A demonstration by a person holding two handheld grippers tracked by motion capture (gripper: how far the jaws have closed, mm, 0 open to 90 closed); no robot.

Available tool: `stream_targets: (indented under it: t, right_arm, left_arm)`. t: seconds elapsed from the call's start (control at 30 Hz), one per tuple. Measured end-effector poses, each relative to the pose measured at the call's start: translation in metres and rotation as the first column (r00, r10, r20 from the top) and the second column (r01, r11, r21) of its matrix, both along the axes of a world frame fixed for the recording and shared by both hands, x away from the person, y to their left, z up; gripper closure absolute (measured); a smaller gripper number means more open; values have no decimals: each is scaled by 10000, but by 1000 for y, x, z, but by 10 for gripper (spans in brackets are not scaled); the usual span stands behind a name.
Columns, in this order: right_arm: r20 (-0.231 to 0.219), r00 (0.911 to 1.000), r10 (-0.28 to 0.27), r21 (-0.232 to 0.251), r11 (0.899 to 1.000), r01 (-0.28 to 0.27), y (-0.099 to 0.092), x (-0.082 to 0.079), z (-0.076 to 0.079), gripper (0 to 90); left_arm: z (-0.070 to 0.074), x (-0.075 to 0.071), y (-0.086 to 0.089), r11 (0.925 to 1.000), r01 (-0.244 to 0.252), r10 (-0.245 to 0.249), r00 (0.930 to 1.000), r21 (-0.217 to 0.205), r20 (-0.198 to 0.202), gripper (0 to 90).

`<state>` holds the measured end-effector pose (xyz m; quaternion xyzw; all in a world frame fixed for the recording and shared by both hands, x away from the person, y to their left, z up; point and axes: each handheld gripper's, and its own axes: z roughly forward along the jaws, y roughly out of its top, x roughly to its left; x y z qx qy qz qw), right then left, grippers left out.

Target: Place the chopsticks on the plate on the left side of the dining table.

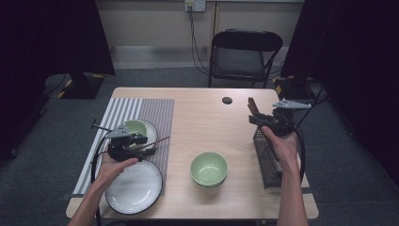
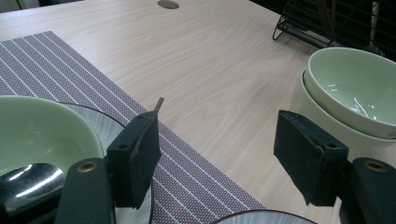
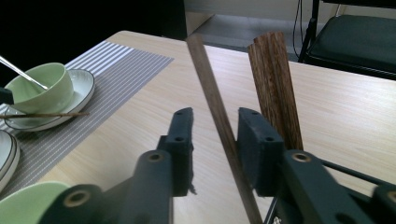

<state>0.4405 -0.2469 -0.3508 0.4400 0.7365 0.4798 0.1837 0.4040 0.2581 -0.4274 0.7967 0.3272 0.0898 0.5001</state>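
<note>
One chopstick (image 3: 44, 114) already lies across the saucer (image 3: 79, 91) at 9 o'clock on the table. The right gripper (image 3: 215, 140), jaws narrow, brackets a second chopstick (image 3: 219, 121) in the rack (image 1: 266, 157) at 3 o'clock, pads not yet pressing. The left gripper (image 2: 229, 149) hovers wide and empty. Placement remains.

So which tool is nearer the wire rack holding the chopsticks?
Right. The right tool is at the wire rack, around a chopstick; the left tool is across the table by the placemat.
</note>
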Motion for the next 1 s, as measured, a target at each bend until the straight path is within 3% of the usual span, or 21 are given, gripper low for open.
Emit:
stream_targets:
  t: [0.13, 0.33, 0.47, 0.57, 0.7, 0.83, 1.0]
  right_arm:
    - [110, 9999, 109, 22, 9999, -109, -2, -6, 2, 735]
    - [-443, 9989, -136, -411, 9991, 118, -1, -3, -4, 738]
    - [-521, 9985, -185, -656, 9977, 151, 2, -3, -5, 765]
    - [-283, 9995, -140, -460, 9989, 127, 0, -5, -1, 778]
    - [29, 10000, -35, 143, 9999, 35, -5, -7, 0, 784]
    - [124, 9999, -61, 70, 10000, 60, -5, -7, 1, 791]
    - [373, 9993, -88, 313, 9995, 76, -7, -8, 2, 798]
  left_arm:
    - [-1, 1, 0, 10000, 10, -10, 10000, 23, 6, 313]
    - [0, 0, 0, 10000, 3, -3, 10000, 54, 30, 313]
    - [0, 0, 0, 10000, -8, 7, 10000, 66, 30, 313]
    - [0, 0, 0, 10000, -48, 48, 10000, 31, 25, 314]
    - [0, 0, 0, 9999, -13, 12, 10000, 123, 57, 313]
    - [0, 0, 0, 9999, 8, -8, 10000, 115, 42, 313]
    - [0, 0, 0, 9999, -42, 41, 10000, 101, 53, 313]
